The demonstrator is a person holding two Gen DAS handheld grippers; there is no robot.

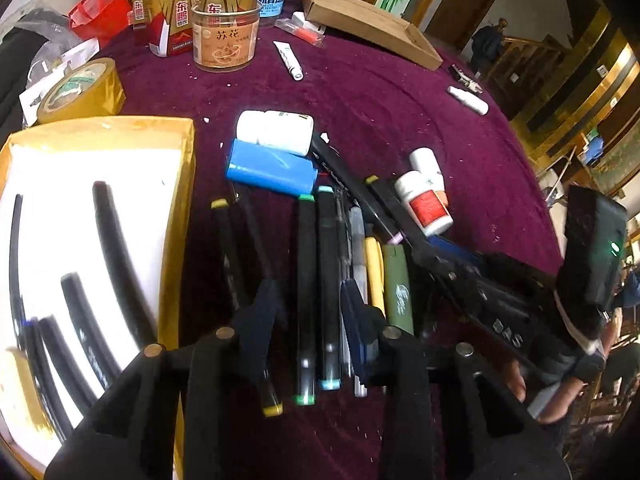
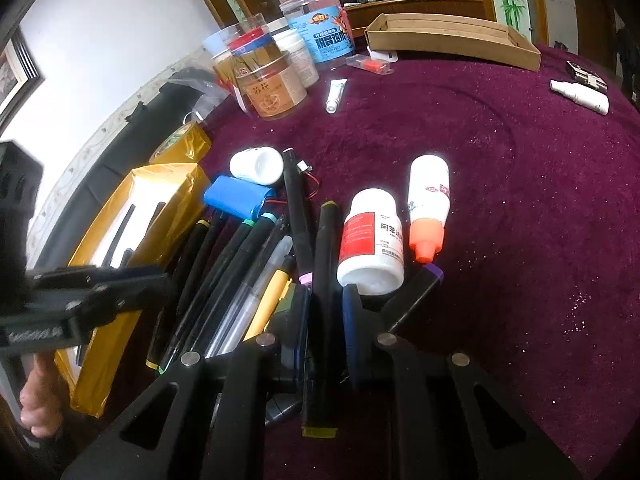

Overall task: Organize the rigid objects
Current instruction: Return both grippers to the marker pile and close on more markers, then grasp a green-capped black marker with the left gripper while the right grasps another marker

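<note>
While both grippers hang over a heap of markers (image 1: 316, 280) on the purple tablecloth (image 1: 400, 92), the right gripper (image 2: 326, 320) has its fingers clamped on a black marker with yellow ends (image 2: 325, 280), which runs between the pads. The left gripper (image 1: 308, 320) has its fingers apart, straddling two markers, one green-tipped (image 1: 306, 292), one blue-tipped (image 1: 329, 280); whether the pads touch them I cannot tell. A blue battery pack (image 1: 270, 170) and a white bottle (image 1: 276, 132) lie just past the heap. Two more bottles (image 2: 372, 240) lie beside it on the right. A gold tray (image 1: 176, 208) holding black tubes (image 1: 116, 256) sits at the left.
</note>
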